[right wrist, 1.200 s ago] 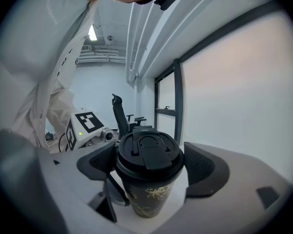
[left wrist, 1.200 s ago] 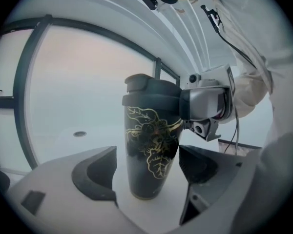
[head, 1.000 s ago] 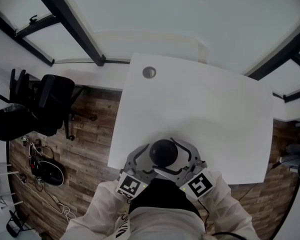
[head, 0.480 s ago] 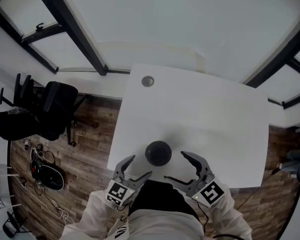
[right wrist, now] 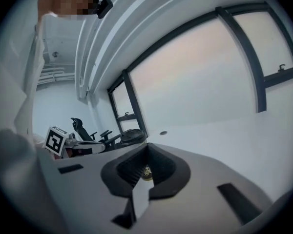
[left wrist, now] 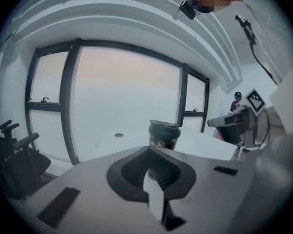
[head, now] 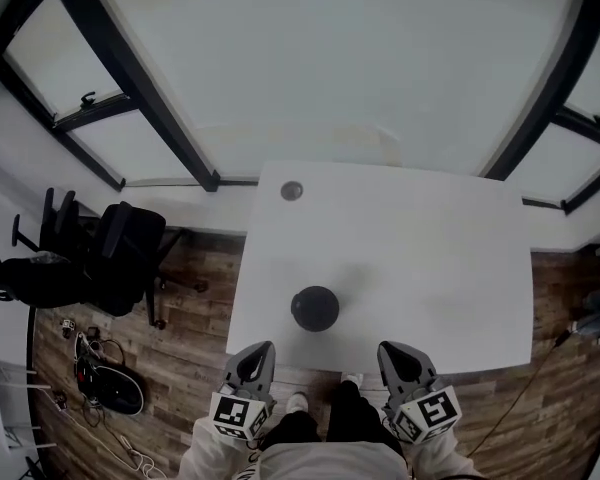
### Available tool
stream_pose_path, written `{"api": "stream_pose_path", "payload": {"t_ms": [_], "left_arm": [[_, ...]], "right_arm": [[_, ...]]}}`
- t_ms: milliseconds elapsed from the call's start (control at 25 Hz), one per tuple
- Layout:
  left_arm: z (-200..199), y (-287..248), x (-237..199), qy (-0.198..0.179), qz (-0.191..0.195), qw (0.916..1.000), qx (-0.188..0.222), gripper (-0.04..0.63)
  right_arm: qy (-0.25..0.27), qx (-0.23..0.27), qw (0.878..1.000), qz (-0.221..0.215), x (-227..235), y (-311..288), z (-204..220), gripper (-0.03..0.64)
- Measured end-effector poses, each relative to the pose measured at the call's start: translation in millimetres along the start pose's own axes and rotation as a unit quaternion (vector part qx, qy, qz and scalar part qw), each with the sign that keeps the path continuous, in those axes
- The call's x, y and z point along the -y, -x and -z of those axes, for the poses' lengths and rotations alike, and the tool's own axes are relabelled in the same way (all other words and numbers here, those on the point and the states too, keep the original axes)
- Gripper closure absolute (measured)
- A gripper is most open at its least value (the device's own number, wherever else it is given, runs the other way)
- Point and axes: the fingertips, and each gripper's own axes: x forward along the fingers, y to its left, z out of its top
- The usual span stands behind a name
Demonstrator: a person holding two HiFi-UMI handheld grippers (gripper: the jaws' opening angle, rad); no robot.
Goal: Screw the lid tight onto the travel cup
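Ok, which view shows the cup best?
Left gripper view: the cup shows side-on, upright, lid on. Head view shows only the lid from above. Right gripper view catches just the lid at its edge.

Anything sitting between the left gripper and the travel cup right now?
Nothing. In the head view, only bare white table separates the left gripper from the travel cup.

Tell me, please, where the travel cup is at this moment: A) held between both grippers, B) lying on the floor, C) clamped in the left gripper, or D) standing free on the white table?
D: the travel cup stands upright on the table, lid on, while the left gripper and right gripper sit back at the near edge, their jaws just closed with nothing between them.
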Motion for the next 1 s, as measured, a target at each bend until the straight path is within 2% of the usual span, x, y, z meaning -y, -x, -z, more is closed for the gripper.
{"api": "stream_pose_path", "payload": {"t_ms": [120, 240, 440, 640, 760, 1000], "left_arm": [[-12, 14, 16, -0.024, 0.027, 0.9992, 0.017, 0.588], [-16, 39, 24, -0.029, 0.045, 0.9982, 0.027, 0.588], [-19, 102, 17, -0.039, 0.034, 0.9979, 0.039, 0.588], [-25, 143, 10, -0.038, 0.034, 0.9981, 0.034, 0.588], [-28, 159, 11, -0.039, 0.035, 0.9981, 0.034, 0.588], [-52, 164, 23, -0.054, 0.038, 0.9961, 0.059, 0.588]], "right_arm": [[0.001, 0.006, 1.0, 0.03, -19, 19, 1, 0.595], [-0.01, 0.015, 0.998, 0.058, -48, 36, 5, 0.595], [-0.007, 0.039, 0.992, 0.117, -111, 60, 16, 0.595], [-0.002, 0.051, 0.985, 0.166, -153, 74, 14, 0.595], [0.01, 0.049, 0.983, 0.174, -169, 80, 9, 0.597], [0.038, 0.057, 0.983, 0.17, -179, 90, -9, 0.597]]}}
